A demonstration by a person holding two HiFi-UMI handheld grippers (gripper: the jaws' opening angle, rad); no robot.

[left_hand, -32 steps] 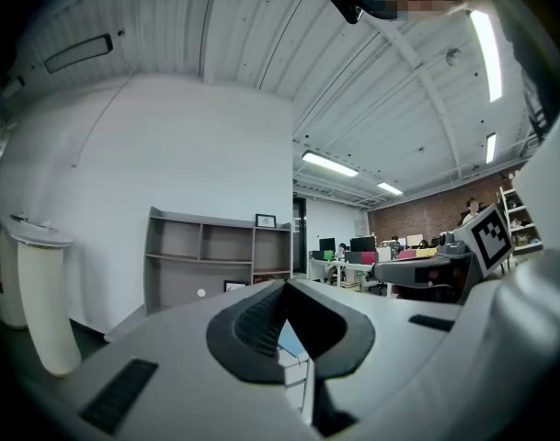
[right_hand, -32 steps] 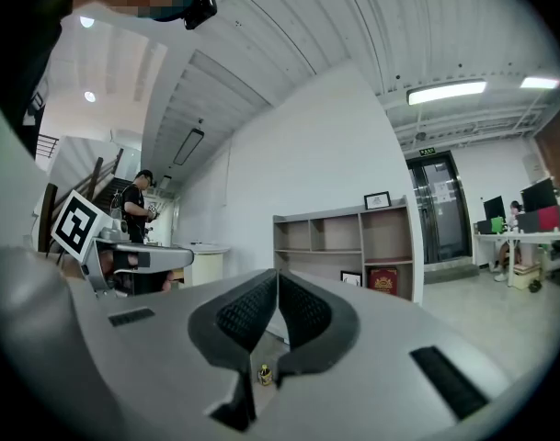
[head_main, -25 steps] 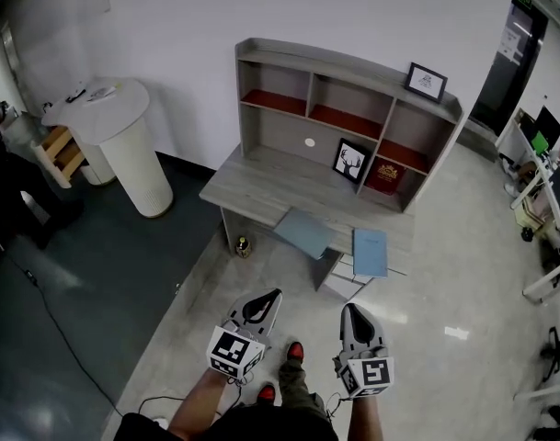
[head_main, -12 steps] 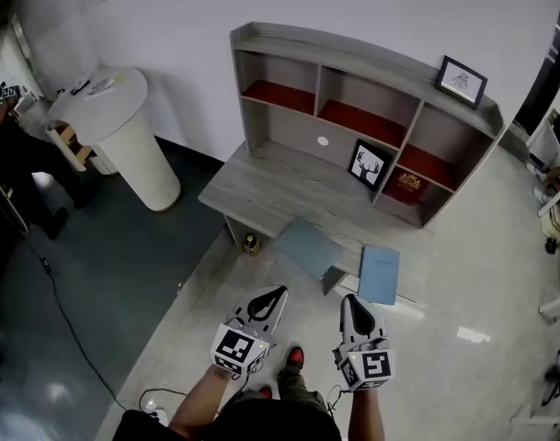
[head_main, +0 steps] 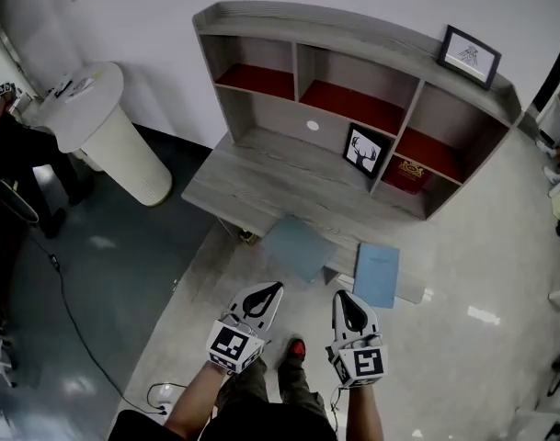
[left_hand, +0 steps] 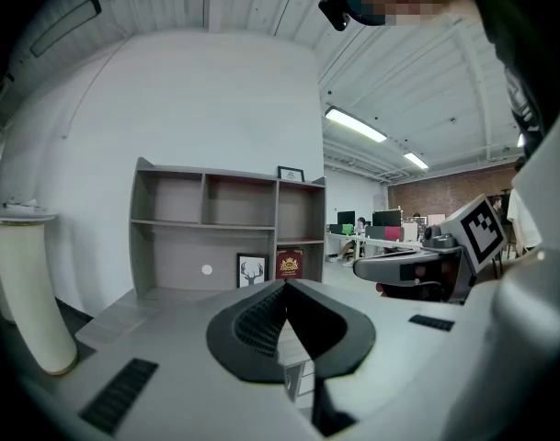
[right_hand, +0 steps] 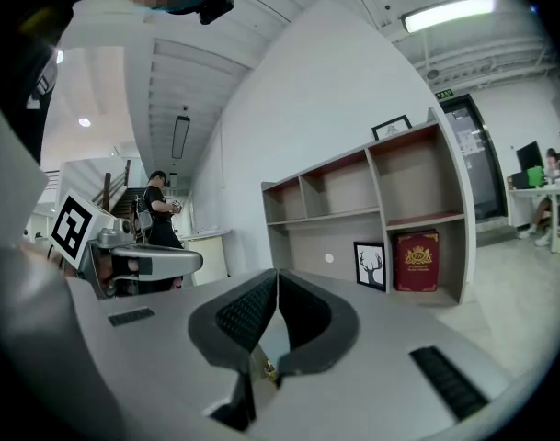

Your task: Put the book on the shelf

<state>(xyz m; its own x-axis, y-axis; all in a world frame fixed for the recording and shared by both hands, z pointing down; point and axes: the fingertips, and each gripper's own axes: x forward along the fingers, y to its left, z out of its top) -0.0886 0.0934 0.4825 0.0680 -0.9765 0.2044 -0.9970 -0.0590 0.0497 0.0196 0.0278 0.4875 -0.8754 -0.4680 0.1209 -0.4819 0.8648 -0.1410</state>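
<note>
Hanging side by side over the pale floor, the left gripper and the right gripper both point toward the far wall. Each has its jaws pressed together with nothing between them. Just beyond the right gripper and slightly to its right, the light blue rectangular book lies flat at the near edge of the grey wooden desk, clear of both claws. To the left of it, a flat grey-blue book juts over that same edge, beyond the left gripper. Farther back, the grey wooden shelf unit stands on the desk. A black-framed deer picture leans by its right divider, and a dark red book stands in its lower right compartment.
</note>
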